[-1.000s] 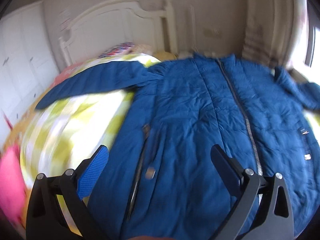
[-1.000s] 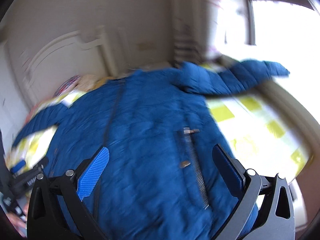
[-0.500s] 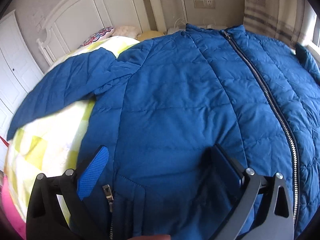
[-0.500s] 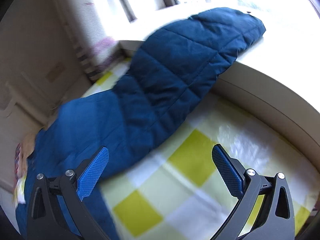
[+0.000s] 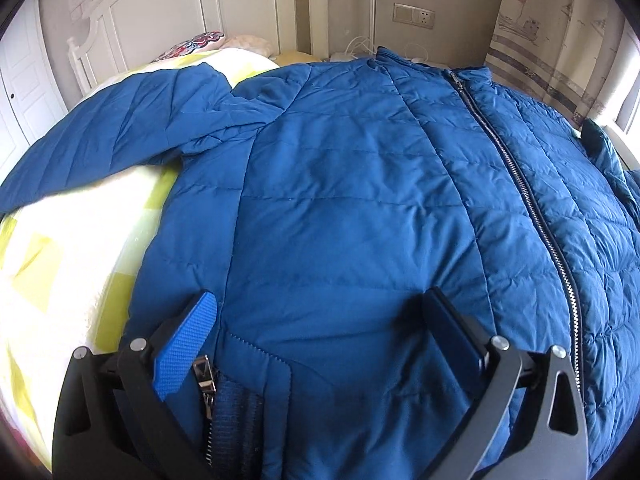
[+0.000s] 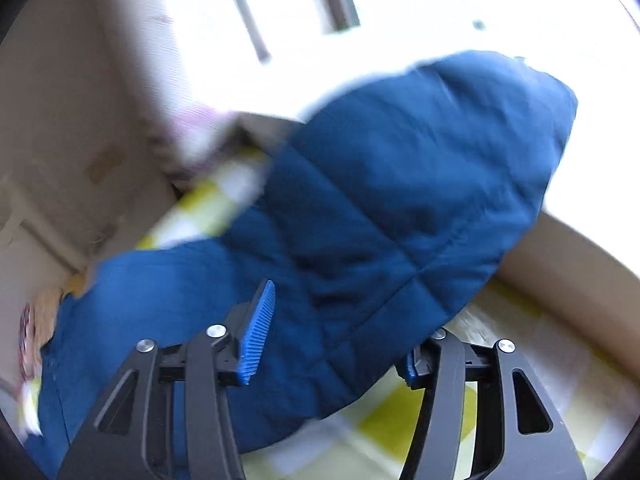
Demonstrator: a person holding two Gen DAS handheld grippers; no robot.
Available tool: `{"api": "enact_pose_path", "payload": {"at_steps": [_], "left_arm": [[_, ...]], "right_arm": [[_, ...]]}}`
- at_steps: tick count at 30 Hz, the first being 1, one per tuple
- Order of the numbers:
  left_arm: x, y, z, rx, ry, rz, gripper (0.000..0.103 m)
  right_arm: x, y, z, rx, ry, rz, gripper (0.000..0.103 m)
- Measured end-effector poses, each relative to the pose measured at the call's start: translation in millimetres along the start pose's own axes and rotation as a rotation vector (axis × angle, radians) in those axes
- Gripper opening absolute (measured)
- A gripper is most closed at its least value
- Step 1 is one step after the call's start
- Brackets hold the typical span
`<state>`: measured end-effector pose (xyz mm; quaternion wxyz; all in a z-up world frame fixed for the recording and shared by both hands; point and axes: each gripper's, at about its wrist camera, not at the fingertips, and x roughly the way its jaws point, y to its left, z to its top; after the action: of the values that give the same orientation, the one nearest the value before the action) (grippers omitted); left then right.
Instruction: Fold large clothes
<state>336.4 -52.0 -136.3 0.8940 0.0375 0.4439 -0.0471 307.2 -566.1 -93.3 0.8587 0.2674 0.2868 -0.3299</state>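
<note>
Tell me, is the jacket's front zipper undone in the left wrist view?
No, the silver front zipper runs closed all the way up to the collar of the blue jacket.

l gripper (image 5: pixel 320 312) jaws wide, angled down; r gripper (image 6: pixel 340 340) closing, blurry, maybe gripping.

My pads (image 5: pixel 185 350) are ribbed blue rubber or plastic on matt black plastic arms with small shiny metal pins. The jacket (image 5: pixel 360 208) is quilted blue cloth, smooth with a faint sheen and puffy between the stitch lines. Its zipper (image 5: pixel 524 184) has bright metal teeth. The bedspread (image 5: pixel 80 248) looks like soft matt cloth. The headboard (image 5: pixel 168 12) seems painted wood with a satin finish. In my right view the sleeve (image 6: pixel 400 208) is blurred, probably the same quilted fabric.
</note>
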Motion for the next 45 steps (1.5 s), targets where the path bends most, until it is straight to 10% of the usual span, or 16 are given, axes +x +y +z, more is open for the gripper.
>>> {"api": "enact_pose_path", "payload": {"at_steps": [9,13,16,17,22,30,37,45], "left_arm": [[-2,0,-2,-0.006,-0.002,-0.009,0.101],[-3,2,-2,-0.008,-0.003,-0.018,0.101],[-2,3,-2,-0.007,-0.002,-0.023,0.101],[-2,3,-2,-0.007,-0.002,-0.024,0.101],[-2,2,-2,-0.005,-0.002,-0.02,0.101],[-19,-19,2,0.022,-0.057,0.054,0.101],[-51,-132,43,0.342,-0.198,-0.09,0.101],[-51,-293,61,0.796,-0.299,-0.083,0.099]], "right_arm": [[-116,197,-59,-0.506,-0.199,0.336,0.053],[-98,266,-138,-0.716,0.006,0.439,0.054],[-60,291,-190,-0.84,0.21,0.409,0.074],[-50,290,-199,-0.849,0.277,0.405,0.088],[-70,260,-197,-0.848,0.336,0.462,0.092],[-106,120,-157,-0.498,0.224,0.454,0.093],[-101,57,-148,-0.335,0.179,0.372,0.094],[-76,39,-156,-0.214,0.23,0.4,0.094]]}}
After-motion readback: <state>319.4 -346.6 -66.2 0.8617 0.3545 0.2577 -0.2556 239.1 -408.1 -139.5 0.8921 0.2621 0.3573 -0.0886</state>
